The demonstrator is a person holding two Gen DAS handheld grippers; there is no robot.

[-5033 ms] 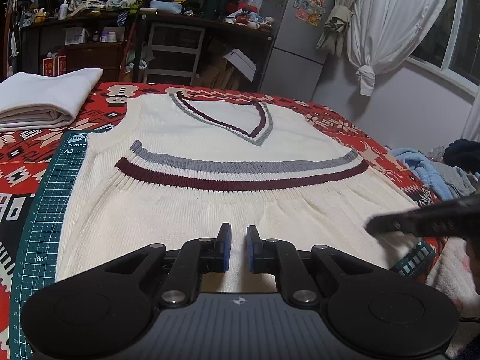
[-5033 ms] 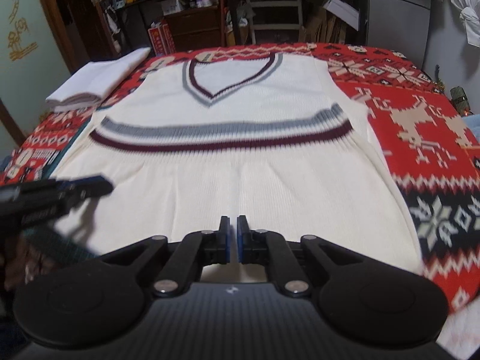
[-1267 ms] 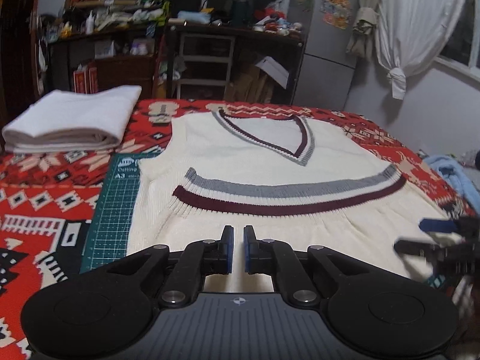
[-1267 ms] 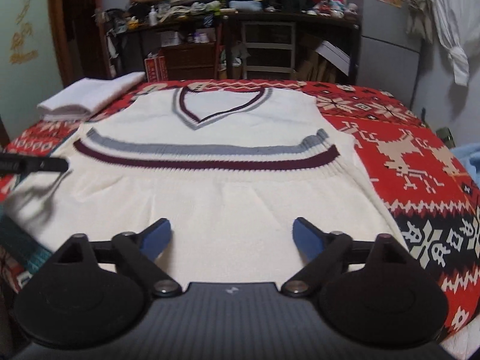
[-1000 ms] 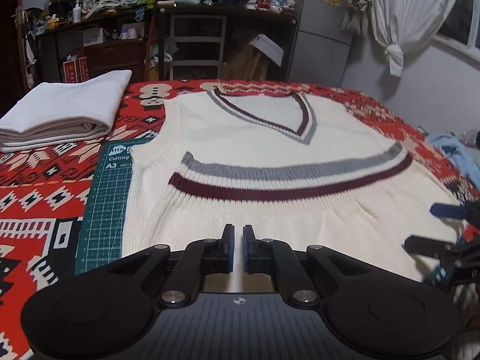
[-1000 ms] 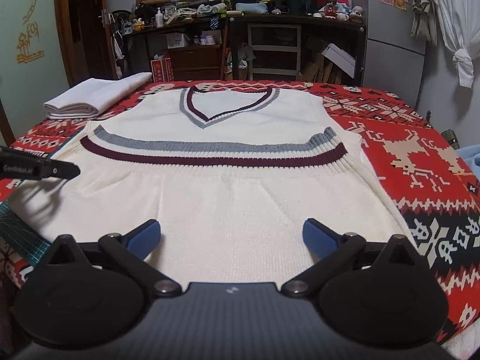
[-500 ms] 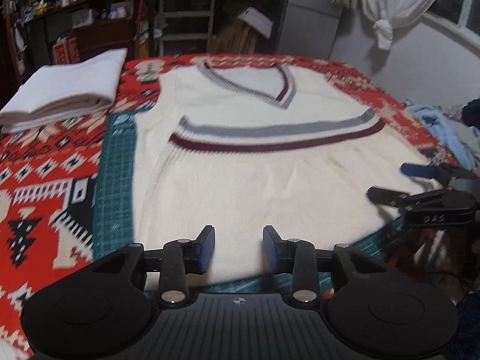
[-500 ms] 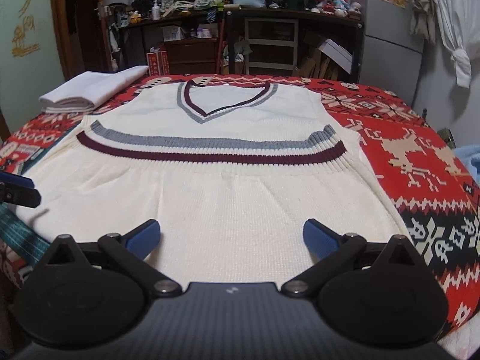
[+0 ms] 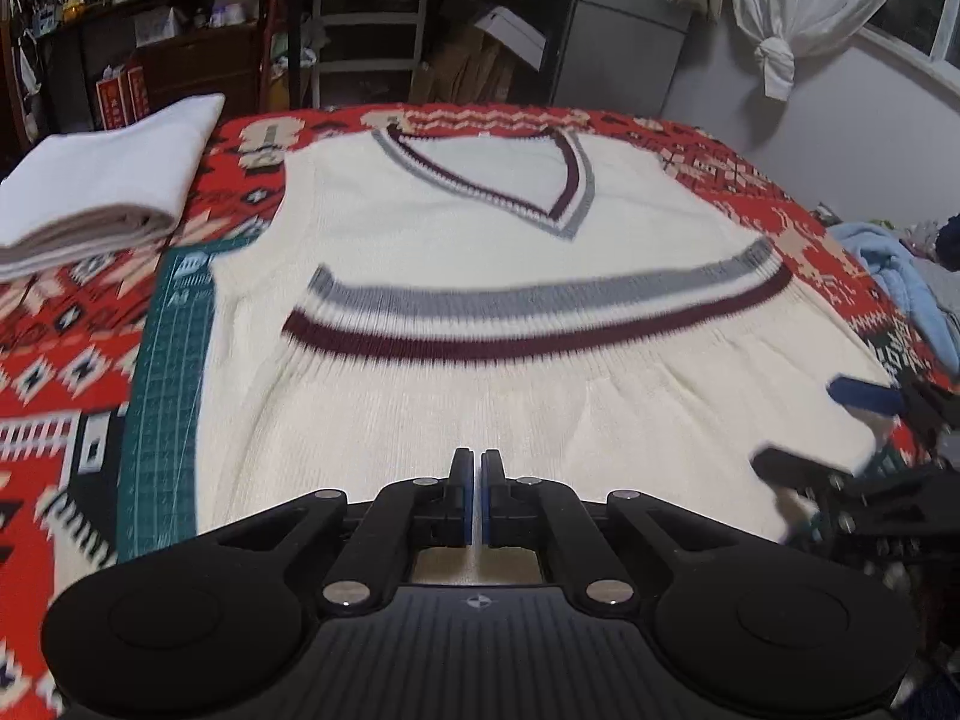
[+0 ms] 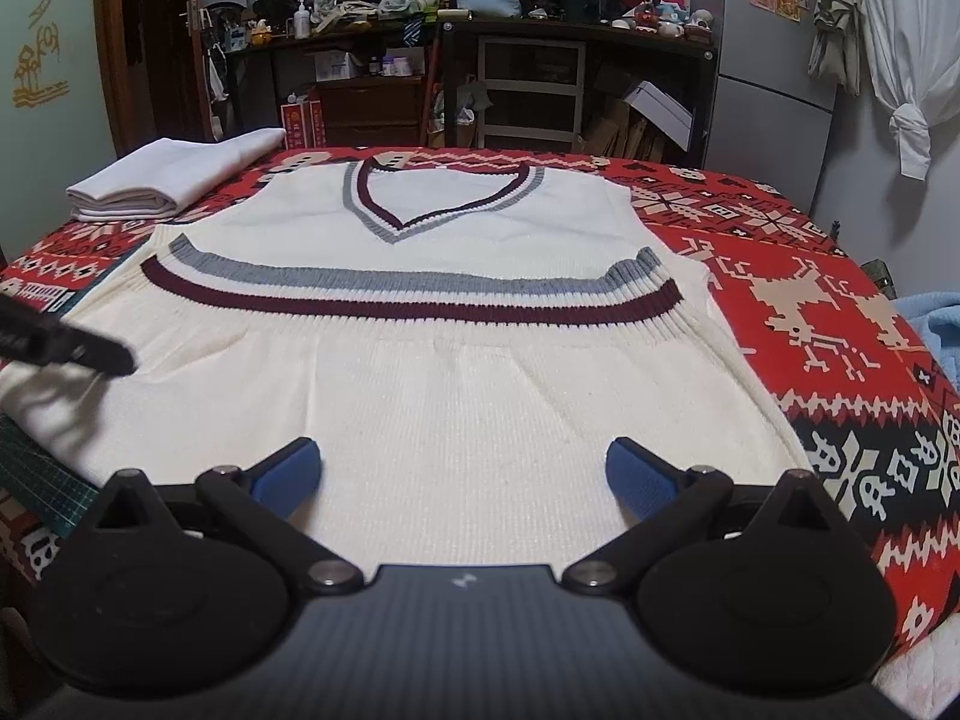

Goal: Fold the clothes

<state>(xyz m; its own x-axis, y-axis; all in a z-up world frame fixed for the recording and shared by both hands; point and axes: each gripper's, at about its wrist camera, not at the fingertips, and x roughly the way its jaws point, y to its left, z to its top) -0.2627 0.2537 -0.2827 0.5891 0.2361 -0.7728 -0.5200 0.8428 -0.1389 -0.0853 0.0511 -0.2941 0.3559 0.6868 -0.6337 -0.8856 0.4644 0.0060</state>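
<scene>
A cream knit vest [image 9: 510, 420] with grey and maroon stripes and a V-neck lies flat, front up, on the red patterned cover [image 10: 840, 312]. My left gripper [image 9: 477, 498] hangs just over its near left part with the pads together; I see no fabric pinched between them. From the right wrist view, its dark finger [image 10: 72, 348] casts a shadow on the vest [image 10: 468, 396]. My right gripper [image 10: 465, 471] stands wide open over the near hem, blue pads far apart. In the left wrist view the right gripper [image 9: 834, 432] sits at the vest's near right corner.
A folded white cloth [image 9: 114, 180] lies at the far left of the cover. A green cutting mat [image 9: 168, 390] shows under the vest's left edge. Blue clothes [image 9: 900, 276] are piled off the right side. Shelves and a fridge stand behind.
The right gripper went from shut to wide open and stays so. The left gripper opened a little half a second ago and is shut again, having shifted inward over the vest.
</scene>
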